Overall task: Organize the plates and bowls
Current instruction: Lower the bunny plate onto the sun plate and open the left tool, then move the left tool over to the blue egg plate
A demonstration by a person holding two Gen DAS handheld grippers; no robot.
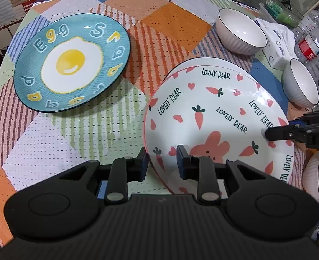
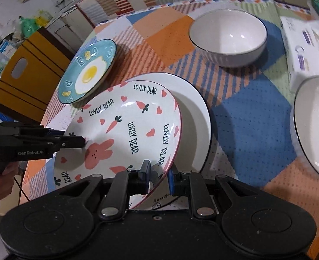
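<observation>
Patchwork-cloth counter [image 1: 170,19], barely started; both tongs, left [image 1: 162,162] and right [image 2: 159,178], pinch the bear plate [image 1: 213,112] tilted over a white plate [image 2: 194,112] mid-counter; egg plate [image 1: 72,62] and bowls [image 2: 227,34] unstacked.

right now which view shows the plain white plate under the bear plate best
The right wrist view: the plain white plate shows a broad crescent of rim beside the bear plate. The left wrist view shows only a thin sliver behind it.

Glossy ceramic bear plate [image 1: 213,117], glazed white bowl [image 2: 229,36], woven patterned tablecloth [image 1: 77,134], matt black plastic gripper [image 1: 161,162]
</observation>
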